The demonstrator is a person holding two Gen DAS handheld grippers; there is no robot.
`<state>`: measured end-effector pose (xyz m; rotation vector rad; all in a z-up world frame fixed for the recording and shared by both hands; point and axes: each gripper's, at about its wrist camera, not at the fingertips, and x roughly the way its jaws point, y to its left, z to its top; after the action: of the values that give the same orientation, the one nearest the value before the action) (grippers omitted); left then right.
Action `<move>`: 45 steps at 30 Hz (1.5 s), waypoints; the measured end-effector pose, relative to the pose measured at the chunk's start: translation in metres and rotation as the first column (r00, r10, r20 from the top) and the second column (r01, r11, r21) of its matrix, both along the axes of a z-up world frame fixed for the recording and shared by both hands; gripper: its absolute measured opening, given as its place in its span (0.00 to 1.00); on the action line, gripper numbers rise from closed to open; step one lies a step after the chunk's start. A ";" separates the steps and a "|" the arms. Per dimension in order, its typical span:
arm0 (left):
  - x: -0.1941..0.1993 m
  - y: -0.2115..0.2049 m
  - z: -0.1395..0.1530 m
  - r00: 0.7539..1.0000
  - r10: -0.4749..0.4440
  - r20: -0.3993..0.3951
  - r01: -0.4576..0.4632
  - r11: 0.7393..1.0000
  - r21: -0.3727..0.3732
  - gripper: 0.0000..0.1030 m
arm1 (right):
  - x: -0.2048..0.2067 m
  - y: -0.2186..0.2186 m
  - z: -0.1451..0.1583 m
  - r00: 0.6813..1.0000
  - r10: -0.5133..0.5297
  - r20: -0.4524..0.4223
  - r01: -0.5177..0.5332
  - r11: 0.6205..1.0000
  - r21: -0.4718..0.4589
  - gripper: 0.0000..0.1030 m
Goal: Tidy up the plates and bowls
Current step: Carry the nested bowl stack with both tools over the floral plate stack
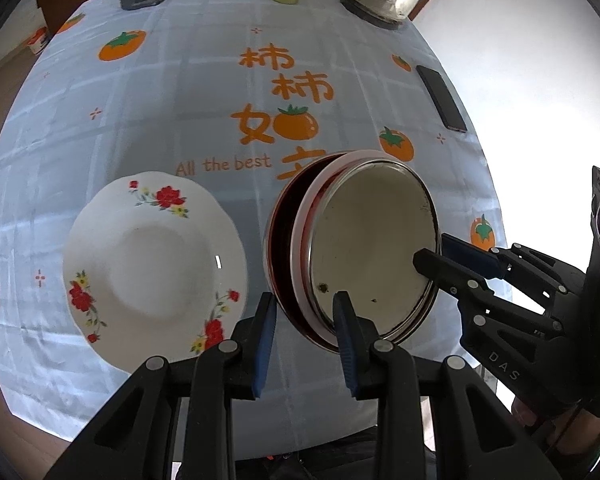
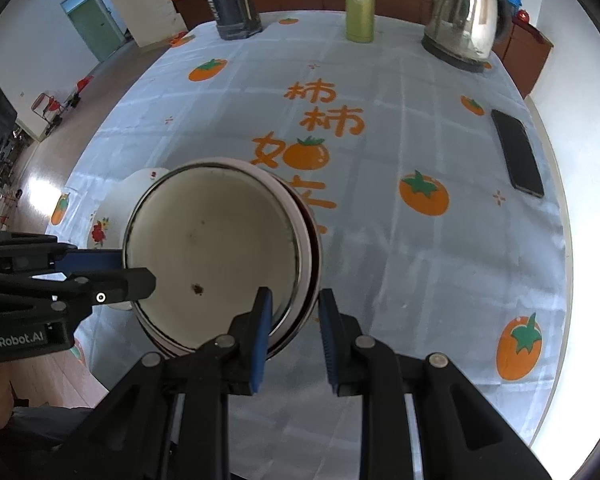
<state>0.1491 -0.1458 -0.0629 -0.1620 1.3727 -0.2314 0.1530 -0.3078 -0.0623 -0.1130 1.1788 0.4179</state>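
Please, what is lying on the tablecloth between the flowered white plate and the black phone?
The metal bowl, held by both grippers, sits between the flowered plate and the phone; beyond it only printed tablecloth. The left wrist view shows this.

Both cameras look steeply down, close over the table (image 1: pixel 148 120). Each sees the metal bowl (image 1: pixel 372 240) (image 2: pixel 212 248), kettle (image 2: pixel 464 16) and phone (image 2: pixel 518 152).
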 end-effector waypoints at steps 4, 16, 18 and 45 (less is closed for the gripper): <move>-0.002 0.011 0.003 1.000 0.018 0.005 -0.018 1.000 -0.001 0.31 | 0.000 0.012 0.002 1.000 0.018 0.004 -0.018 1.000 -0.001 0.23; -0.010 0.050 0.009 0.997 0.081 0.014 -0.081 0.997 0.005 0.31 | 0.001 0.050 0.005 0.997 0.080 0.007 -0.080 0.997 0.004 0.23; -0.011 0.056 0.009 0.996 0.090 0.014 -0.090 0.996 0.006 0.31 | 0.001 0.057 0.005 0.996 0.092 0.007 -0.092 0.996 0.003 0.23; -0.018 0.112 0.004 0.983 0.183 0.000 -0.183 0.983 -0.002 0.31 | 0.006 0.117 -0.002 0.983 0.182 -0.011 -0.182 0.983 -0.018 0.23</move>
<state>0.1308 -0.0340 -0.0587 -0.2885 1.3487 -0.0794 0.1586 -0.1907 -0.0640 -0.2371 1.1859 0.5687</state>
